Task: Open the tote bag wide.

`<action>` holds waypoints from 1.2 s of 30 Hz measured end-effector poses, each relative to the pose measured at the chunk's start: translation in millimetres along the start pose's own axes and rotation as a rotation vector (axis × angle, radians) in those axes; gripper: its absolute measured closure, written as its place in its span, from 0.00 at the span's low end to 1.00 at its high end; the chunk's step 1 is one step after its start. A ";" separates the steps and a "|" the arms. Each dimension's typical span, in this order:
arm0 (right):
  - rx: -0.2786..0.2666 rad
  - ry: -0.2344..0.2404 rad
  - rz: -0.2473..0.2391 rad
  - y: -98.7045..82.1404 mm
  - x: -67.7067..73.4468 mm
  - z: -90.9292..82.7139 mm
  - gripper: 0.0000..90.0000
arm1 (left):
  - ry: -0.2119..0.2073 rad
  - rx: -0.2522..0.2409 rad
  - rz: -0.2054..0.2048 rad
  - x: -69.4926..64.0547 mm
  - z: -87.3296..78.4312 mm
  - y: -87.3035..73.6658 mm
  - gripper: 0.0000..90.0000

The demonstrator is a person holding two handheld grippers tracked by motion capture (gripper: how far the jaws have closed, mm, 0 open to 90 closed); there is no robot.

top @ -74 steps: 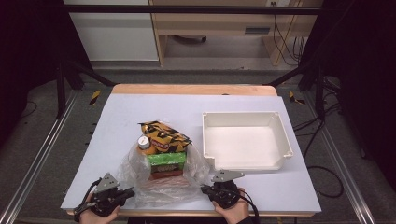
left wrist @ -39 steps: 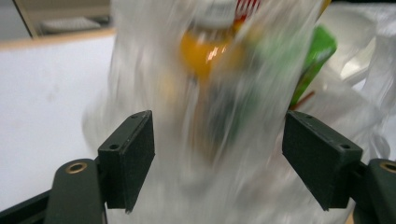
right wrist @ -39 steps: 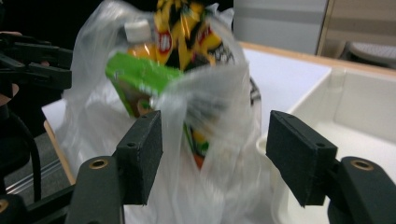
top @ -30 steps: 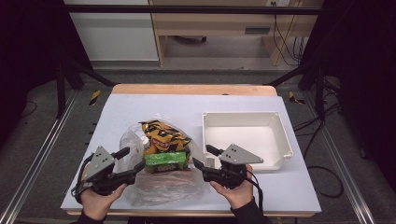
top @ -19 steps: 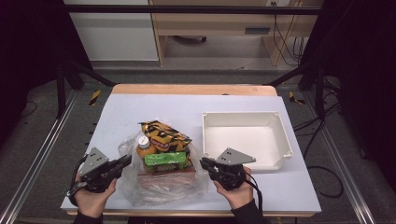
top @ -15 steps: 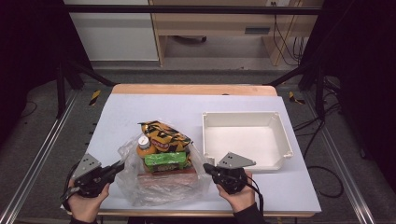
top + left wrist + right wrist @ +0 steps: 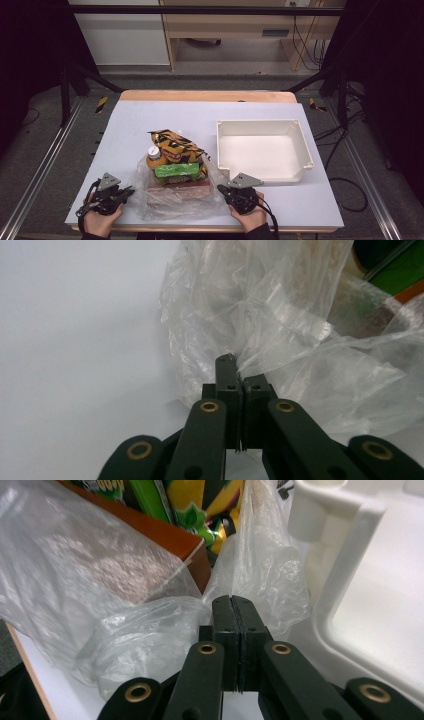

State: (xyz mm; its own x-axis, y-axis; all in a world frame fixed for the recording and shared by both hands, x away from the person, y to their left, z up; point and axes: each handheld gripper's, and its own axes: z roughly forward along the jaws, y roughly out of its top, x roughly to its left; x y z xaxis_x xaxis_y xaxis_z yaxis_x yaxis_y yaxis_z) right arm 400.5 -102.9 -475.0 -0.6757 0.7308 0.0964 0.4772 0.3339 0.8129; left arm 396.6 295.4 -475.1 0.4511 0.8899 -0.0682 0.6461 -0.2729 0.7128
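Both grippers – left gripper (image 7: 234, 371), right gripper (image 7: 232, 611) – pinch the plastic bag (image 7: 172, 202) film between closed fingertips; best pull evenly outward, so the snacks (image 7: 175, 155) stay put.

My right gripper (image 7: 234, 605) has its jaws pressed together on a fold of the clear plastic bag (image 7: 150, 625). Brown box (image 7: 150, 535) sits inside the bag; white tray (image 7: 360, 595) just right.
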 end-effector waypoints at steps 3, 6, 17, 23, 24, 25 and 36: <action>0.016 -0.007 0.002 -3.1 -1.3 4.1 1.00 | 0.003 0.007 0.006 -1.1 0.1 -1.1 0.99; 0.036 -0.012 0.007 -7.3 -4.5 7.8 1.00 | -0.002 0.010 0.006 -1.5 -0.6 -1.8 0.99; 0.032 -0.035 0.029 -9.6 -6.6 9.3 0.86 | -0.004 -0.127 0.010 3.8 -8.6 -1.3 0.65; -0.017 -0.013 0.041 -4.9 -7.2 -3.3 0.76 | -0.023 -0.231 0.001 2.2 -19.8 1.5 0.41; -0.026 -0.009 0.041 -3.4 -6.8 -5.9 0.75 | -0.028 -0.245 -0.006 1.7 -22.1 2.4 0.38; -0.040 -0.007 0.041 -1.7 -6.1 -8.5 0.74 | -0.034 -0.262 -0.013 1.3 -25.0 3.6 0.35; -0.156 0.018 0.021 19.9 -4.0 -34.0 0.64 | -0.051 -0.299 0.007 -5.0 -38.9 23.3 0.22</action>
State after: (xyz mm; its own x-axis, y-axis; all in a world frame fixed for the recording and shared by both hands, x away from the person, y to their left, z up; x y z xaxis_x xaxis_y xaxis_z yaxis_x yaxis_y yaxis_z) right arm 393.7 -119.5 -439.7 -0.6771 0.7254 0.1238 0.3991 0.2207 0.8899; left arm 385.4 298.8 -431.0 0.4903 0.8667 -0.0923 0.4361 -0.1523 0.8869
